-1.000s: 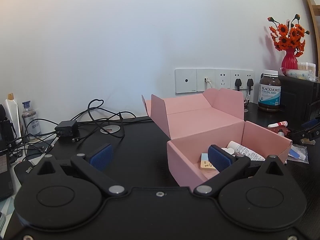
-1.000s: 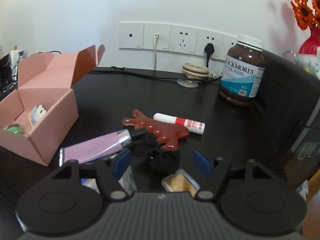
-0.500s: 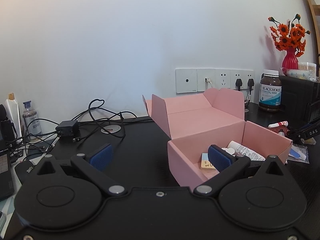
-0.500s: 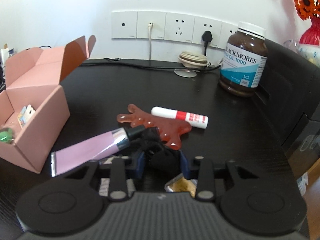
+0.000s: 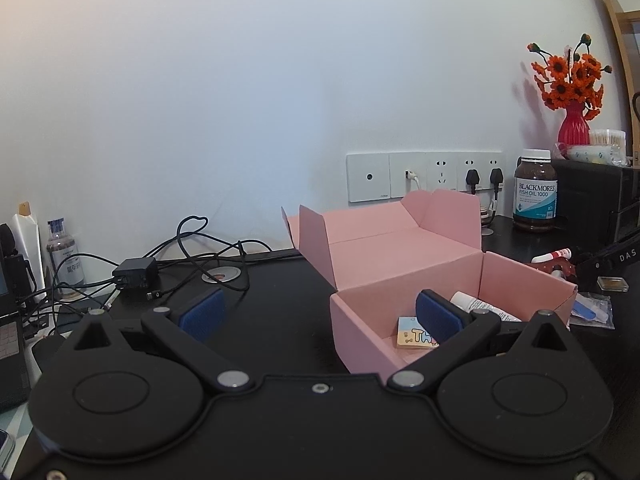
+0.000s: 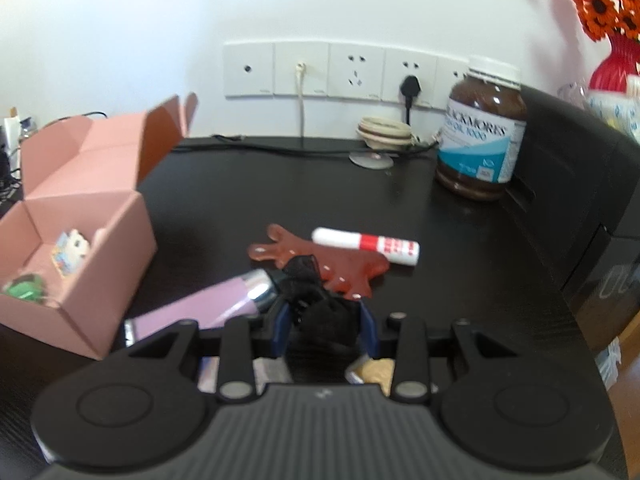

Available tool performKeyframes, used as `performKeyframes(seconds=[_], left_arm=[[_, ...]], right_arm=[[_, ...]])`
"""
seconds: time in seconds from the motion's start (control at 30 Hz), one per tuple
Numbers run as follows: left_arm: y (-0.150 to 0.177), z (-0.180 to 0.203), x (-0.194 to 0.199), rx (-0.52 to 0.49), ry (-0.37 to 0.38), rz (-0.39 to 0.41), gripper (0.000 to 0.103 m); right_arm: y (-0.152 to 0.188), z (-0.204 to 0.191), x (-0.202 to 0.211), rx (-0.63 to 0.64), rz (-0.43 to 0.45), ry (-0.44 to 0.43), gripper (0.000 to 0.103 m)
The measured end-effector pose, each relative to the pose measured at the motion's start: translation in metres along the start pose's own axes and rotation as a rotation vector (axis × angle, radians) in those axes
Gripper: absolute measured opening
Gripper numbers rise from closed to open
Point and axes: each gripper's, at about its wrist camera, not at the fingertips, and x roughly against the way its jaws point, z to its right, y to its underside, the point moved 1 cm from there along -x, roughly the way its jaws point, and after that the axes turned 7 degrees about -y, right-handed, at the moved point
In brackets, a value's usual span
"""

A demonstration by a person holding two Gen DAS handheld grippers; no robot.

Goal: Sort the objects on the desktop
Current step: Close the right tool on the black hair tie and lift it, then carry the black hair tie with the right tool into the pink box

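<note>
My right gripper [image 6: 325, 330] is shut on a black fabric scrunchie [image 6: 320, 316], which bulges up between the blue pads. Just beyond it lie a lilac tube [image 6: 200, 306], a brown translucent hand-shaped scraper [image 6: 344, 268] and a red-and-white stick [image 6: 366, 245]. The open pink box [image 6: 80, 240] sits to the left with small items inside. In the left wrist view my left gripper [image 5: 318, 314] stands open and empty at the pink box's [image 5: 400, 256] near left corner; a sticker pad [image 5: 414, 334] and a white tube [image 5: 468, 302] lie inside.
A brown supplement jar [image 6: 482, 132] stands at the back right beside a black cabinet [image 6: 580, 184]. A small gold tin [image 6: 378, 370] and flat packets lie under my right gripper. Cables and an adapter [image 5: 134, 274] cover the desk's left; wall sockets [image 5: 424, 176] behind.
My right gripper's jaws closed from wide open onto the black scrunchie and lifted it slightly; the view drew a little nearer to the desk. My left gripper stayed still.
</note>
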Motion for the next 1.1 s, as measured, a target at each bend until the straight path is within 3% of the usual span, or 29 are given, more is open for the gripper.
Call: performKeyframes(seconds=[0.3, 0.47, 0.67, 0.9, 1.1], left_arm=[[0.000, -0.014, -0.004, 0.102, 0.037, -0.025, 0.103], [0.001, -0.009, -0.001, 0.067, 0.033, -0.013, 0.103], [0.001, -0.006, 0.001, 0.053, 0.036, 0.006, 0.103], [0.001, -0.017, -0.001, 0.118, 0.038, -0.005, 0.103], [0.001, -0.039, -0.002, 0.235, 0.006, -0.012, 0.103]], right_arm=[[-0.008, -0.010, 0.017, -0.007, 0.091, -0.063, 0.035], [-0.018, -0.024, 0.031, -0.015, 0.159, -0.135, 0.035], [-0.038, -0.067, 0.033, 0.068, 0.186, -0.228, 0.035], [-0.050, -0.126, 0.011, 0.111, 0.174, -0.364, 0.035], [-0.046, -0.155, -0.017, 0.139, 0.096, -0.396, 0.035]])
